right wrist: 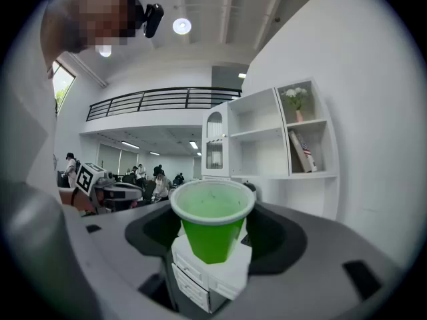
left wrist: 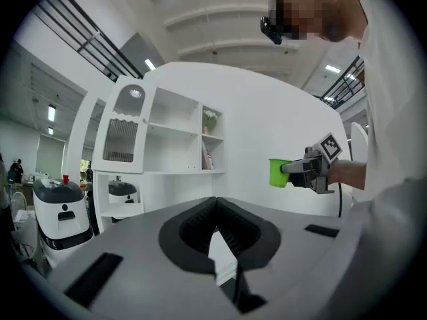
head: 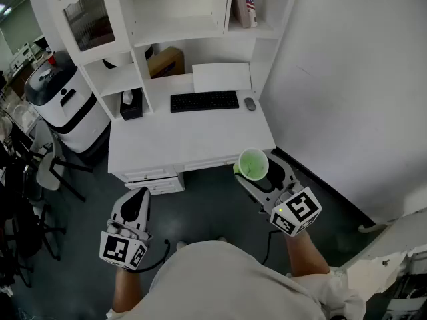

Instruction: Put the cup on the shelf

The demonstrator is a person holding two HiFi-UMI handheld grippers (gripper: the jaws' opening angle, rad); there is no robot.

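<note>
While the right gripper (head: 264, 179) pinches a green cup (right wrist: 212, 227) between its two jaws, the white pads press against the cup's lower wall from either side. The cup stands upright with its open mouth facing up. From the head view, the cup hangs just off the front right corner of a white desk (head: 193, 142), above the dark floor and not touching the desk. The marker cube (head: 297, 212) sits at the back of that gripper, near the person's wrist. The left gripper (head: 139, 202) is held lower and to the left, well apart from the cup. Its jaws are pressed together with nothing between them, and it points toward the desk drawers (head: 157, 179). On the desk, a black keyboard (head: 204, 101) lies near the back, with a mouse (head: 249, 103) just beside its right end and a dark tissue box (head: 131, 103) at its left. Behind the keyboard lies a white sheet or pad (head: 221, 77), and a brown box (head: 167, 62) sits in the recess beside it. A white shelf unit (head: 177, 25) rises from the back of the desk, with a book (head: 245, 2) standing in its upper right compartment. A white and black appliance (head: 63, 102) stands on the floor to the left of the desk.
</note>
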